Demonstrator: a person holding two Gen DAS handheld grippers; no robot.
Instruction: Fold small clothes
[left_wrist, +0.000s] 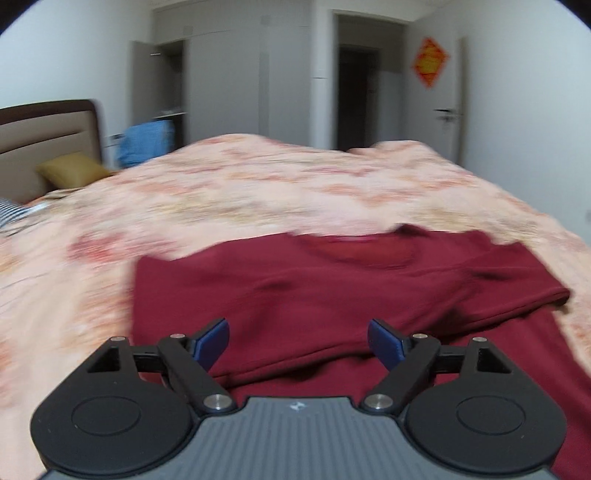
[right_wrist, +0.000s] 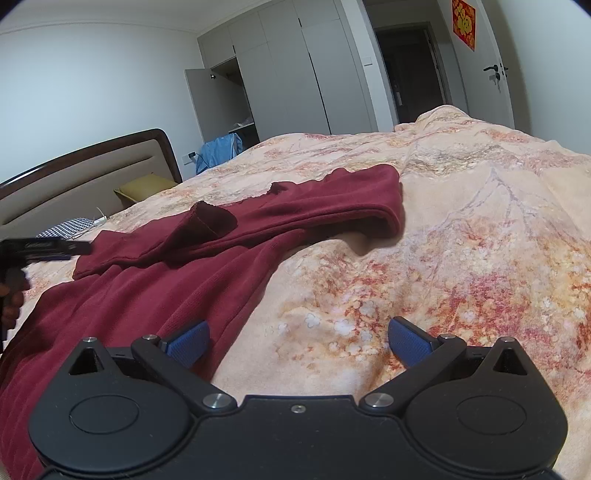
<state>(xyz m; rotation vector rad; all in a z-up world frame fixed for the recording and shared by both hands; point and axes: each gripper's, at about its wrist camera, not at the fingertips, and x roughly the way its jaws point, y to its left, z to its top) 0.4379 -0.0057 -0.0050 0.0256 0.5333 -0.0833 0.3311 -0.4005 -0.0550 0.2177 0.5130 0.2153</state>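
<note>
Blue-padded, the left claw (left_wrist: 297, 341) stood wide open and empty at the frame's bottom, over the dark red garment (left_wrist: 332, 295) spread across the floral bedspread (left_wrist: 258, 192). Right claw (right_wrist: 297, 341) gaped equally, gripping nothing, its left pad above the garment's edge at lower left.

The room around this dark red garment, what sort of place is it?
A home bedroom, most likely. The dark red garment lies on a bed under a peach floral quilt, with a beige padded headboard at one end and tall grey built-in wardrobes along the wall.
</note>
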